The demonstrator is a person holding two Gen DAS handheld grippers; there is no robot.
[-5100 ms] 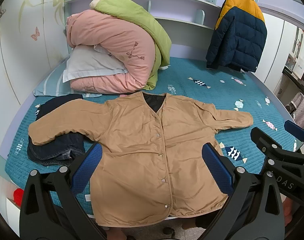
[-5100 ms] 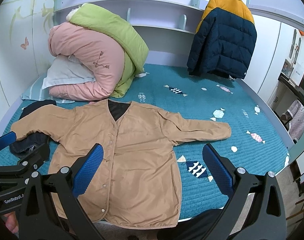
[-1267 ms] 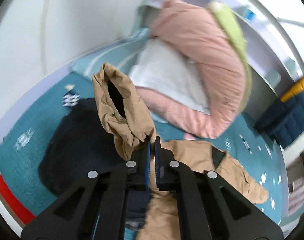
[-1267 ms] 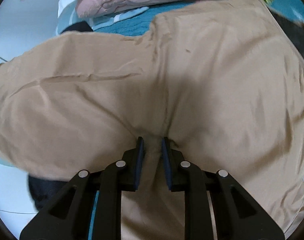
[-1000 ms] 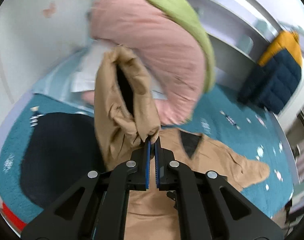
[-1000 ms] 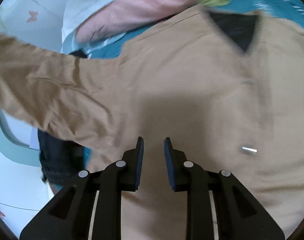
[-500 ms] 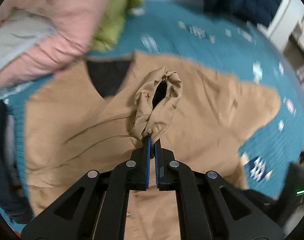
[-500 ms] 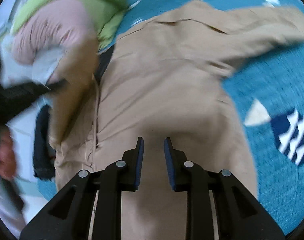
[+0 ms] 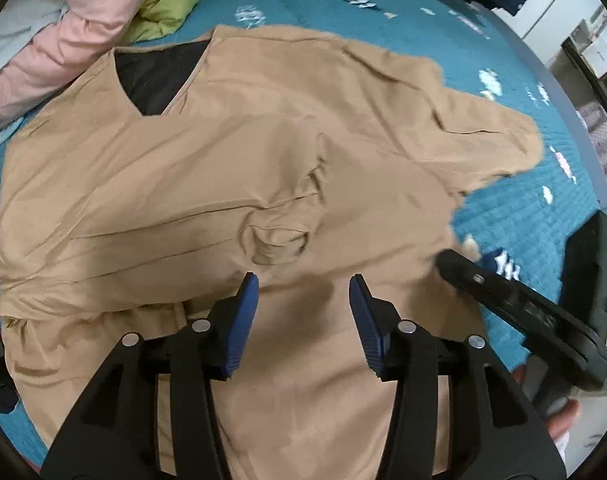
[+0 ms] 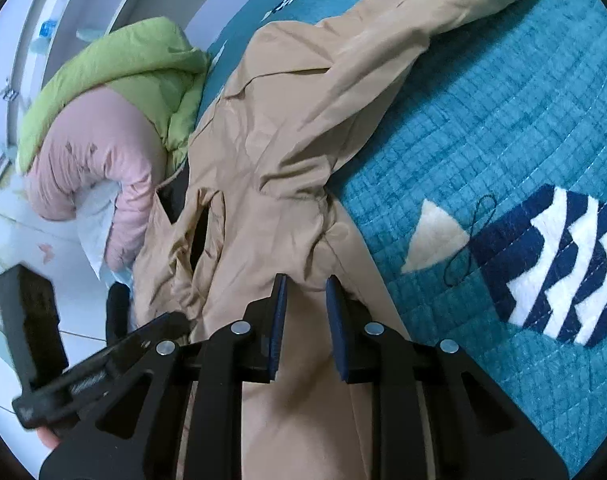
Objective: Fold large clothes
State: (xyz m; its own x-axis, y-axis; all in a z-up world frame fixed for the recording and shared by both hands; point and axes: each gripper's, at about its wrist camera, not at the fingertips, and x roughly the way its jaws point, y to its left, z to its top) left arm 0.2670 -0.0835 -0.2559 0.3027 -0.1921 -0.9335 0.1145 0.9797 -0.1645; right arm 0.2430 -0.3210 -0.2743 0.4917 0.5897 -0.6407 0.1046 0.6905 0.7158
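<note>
Left tool (image 9: 303, 300): black plastic frame, two blue ribbed pads (image 9: 239, 320), silver screws on the arms. Right tool (image 10: 305, 300): same build, black with blue pads (image 10: 337, 320), silver screws, white lettering on its side, small green light on body.

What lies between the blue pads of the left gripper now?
Nothing is pinched: in the left wrist view the left gripper is opening above the tan jacket, the folded sleeve cuff lying just beyond its pads.

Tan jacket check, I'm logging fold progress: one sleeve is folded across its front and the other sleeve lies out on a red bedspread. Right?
Not quite: the bedspread is teal, not red, as the left wrist view shows. One sleeve is folded across the tan jacket; the other sleeve lies out on it.
</note>
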